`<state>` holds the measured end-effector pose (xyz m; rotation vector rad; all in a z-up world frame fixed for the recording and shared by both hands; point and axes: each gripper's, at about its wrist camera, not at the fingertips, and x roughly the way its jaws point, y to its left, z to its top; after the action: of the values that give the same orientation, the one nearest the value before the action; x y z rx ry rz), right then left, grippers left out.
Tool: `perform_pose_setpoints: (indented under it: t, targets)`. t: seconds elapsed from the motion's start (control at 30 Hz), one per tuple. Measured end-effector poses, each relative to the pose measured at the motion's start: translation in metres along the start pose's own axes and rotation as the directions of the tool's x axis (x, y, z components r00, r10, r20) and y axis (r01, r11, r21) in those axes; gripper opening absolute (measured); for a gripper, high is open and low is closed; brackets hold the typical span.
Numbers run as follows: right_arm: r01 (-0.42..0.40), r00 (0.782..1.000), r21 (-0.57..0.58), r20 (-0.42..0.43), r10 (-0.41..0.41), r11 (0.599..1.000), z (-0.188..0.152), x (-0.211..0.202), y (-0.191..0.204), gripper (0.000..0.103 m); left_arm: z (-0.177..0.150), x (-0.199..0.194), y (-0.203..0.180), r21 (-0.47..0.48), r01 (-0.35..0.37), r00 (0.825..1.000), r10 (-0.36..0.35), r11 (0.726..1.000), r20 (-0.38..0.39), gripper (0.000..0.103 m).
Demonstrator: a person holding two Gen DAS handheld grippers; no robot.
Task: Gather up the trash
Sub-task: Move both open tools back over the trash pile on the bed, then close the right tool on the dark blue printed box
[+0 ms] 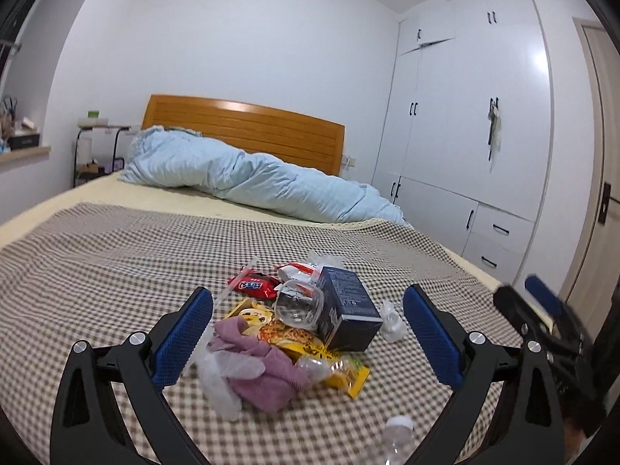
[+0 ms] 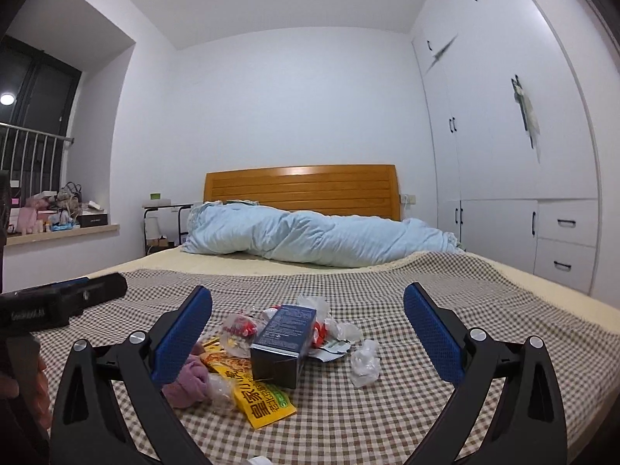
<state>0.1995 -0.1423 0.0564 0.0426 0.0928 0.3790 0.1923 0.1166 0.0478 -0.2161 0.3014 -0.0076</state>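
A pile of trash lies on the checked bedspread (image 1: 97, 255). It holds a dark blue carton (image 1: 347, 308), a clear plastic cup (image 1: 298, 304), a red snack wrapper (image 1: 254, 285), a yellow snack bag (image 1: 310, 348), a purple cloth (image 1: 263, 364), a clear glove (image 1: 224, 379) and a crumpled white tissue (image 1: 391, 319). A clear bottle (image 1: 395, 438) lies nearest. My left gripper (image 1: 308, 327) is open and empty, above the pile. My right gripper (image 2: 308, 329) is open and empty, facing the carton (image 2: 283, 345), yellow bag (image 2: 263, 399) and tissue (image 2: 364, 364).
A rolled light blue duvet (image 1: 248, 174) lies across the bed before the wooden headboard (image 1: 248, 128). White wardrobes (image 1: 465, 135) stand on the right. A bedside rack (image 1: 93, 147) and a cluttered window sill (image 2: 58, 217) are on the left. The right gripper shows in the left view (image 1: 542, 310).
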Motion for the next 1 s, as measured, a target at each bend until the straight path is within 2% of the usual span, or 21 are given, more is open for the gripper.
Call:
perform_pose_setpoints:
  t: [0.13, 0.2, 0.37, 0.57, 0.63, 0.7, 0.77, 0.9, 1.0]
  targets:
    - [0.027, 0.997, 0.011, -0.067, -0.026, 1.000, -0.014, 0.014, -0.006, 0.095, -0.007, 0.019, 0.009, -0.012, 0.016, 0.999, -0.016, 1.000, -0.034, 0.095]
    - [0.048, 0.994, 0.011, -0.097, -0.047, 0.999, -0.023, 0.019, -0.009, 0.095, -0.013, 0.024, 0.012, -0.004, 0.000, 0.998, 0.000, 1.000, -0.056, 0.095]
    - [0.049, 0.986, 0.023, -0.163, -0.044, 0.999, -0.033, 0.027, -0.007, 0.095, -0.019, 0.032, 0.010, 0.077, -0.041, 0.997, 0.046, 0.996, -0.062, 0.095]
    - [0.058, 0.978, -0.043, -0.200, -0.066, 0.997, -0.038, 0.032, 0.014, 0.095, -0.021, 0.033, 0.015, 0.099, -0.029, 0.996, 0.036, 0.995, -0.077, 0.095]
    - [0.084, 0.973, -0.067, -0.212, -0.097, 0.994, -0.037, 0.034, 0.022, 0.095, -0.020, 0.033, 0.016, 0.112, -0.037, 0.996, 0.046, 0.993, -0.080, 0.095]
    - [0.132, 0.971, -0.106, -0.188, -0.150, 0.986, -0.035, 0.031, 0.033, 0.095, -0.018, 0.032, 0.020, 0.100, -0.026, 0.996, 0.034, 0.995, -0.082, 0.095]
    - [0.146, 0.971, -0.132, -0.170, -0.167, 0.980, -0.031, 0.031, 0.041, 0.095, -0.016, 0.032, 0.026, 0.081, -0.010, 0.996, 0.017, 0.997, -0.089, 0.095]
    - [0.094, 0.969, -0.110, -0.219, -0.116, 0.989, -0.018, 0.046, 0.051, 0.095, -0.012, 0.033, 0.040, 0.061, -0.016, 0.996, 0.021, 0.998, -0.086, 0.095]
    - [0.082, 0.957, -0.115, -0.267, -0.111, 0.990, -0.012, 0.062, 0.058, 0.095, -0.011, 0.037, 0.052, 0.039, -0.031, 0.995, 0.035, 0.999, -0.097, 0.095]
